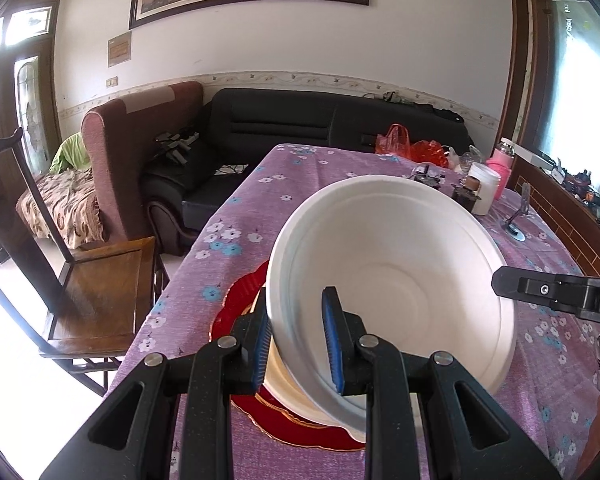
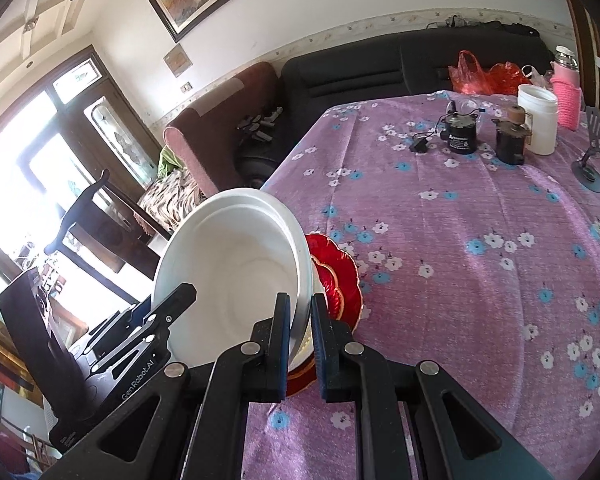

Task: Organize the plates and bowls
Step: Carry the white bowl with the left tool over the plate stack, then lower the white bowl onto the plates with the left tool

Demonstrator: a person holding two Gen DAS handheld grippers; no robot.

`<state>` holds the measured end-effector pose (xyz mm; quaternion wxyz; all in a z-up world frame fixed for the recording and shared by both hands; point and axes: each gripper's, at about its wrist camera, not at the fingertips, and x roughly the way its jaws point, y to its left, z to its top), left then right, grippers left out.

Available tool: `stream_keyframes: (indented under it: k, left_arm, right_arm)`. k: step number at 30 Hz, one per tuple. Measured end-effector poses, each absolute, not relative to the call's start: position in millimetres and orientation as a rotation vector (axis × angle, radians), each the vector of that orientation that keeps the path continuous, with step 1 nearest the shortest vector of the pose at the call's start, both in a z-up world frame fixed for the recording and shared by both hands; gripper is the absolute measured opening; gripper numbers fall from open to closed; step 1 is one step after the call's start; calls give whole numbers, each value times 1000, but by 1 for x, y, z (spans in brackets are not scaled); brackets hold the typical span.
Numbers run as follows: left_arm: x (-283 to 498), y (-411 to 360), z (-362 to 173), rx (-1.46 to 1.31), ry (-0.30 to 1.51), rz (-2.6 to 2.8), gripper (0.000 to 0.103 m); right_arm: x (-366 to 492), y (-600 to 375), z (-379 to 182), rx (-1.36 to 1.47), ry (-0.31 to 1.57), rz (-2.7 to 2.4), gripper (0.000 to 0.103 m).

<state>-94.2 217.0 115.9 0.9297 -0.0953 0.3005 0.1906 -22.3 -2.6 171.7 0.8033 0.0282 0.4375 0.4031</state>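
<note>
Both clamped on one deep white foam bowl: left gripper at one rim wall, right gripper at the opposite. Tilted above one red scalloped glass plate bearing one cream plate, on purple floral tablecloth. Best levelled, lowered centred, released together.

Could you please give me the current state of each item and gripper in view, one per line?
White bowl: tilted, held at its rim by both grippers.
Left gripper: shut on the bowl's rim.
Right gripper: shut on the bowl's rim.
Red plate: flat on the tablecloth, below the bowl.
White jar: upright, lid on.
Pink bottle: upright, capped.
</note>
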Motion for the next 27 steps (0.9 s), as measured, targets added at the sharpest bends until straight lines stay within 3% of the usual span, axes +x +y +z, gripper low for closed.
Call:
stream_keyframes:
  k: [27]
  left_arm:
    - [-94,230,98,-188,634,440,22]
  right_arm:
    - [-18,23,150,26,988,854,12]
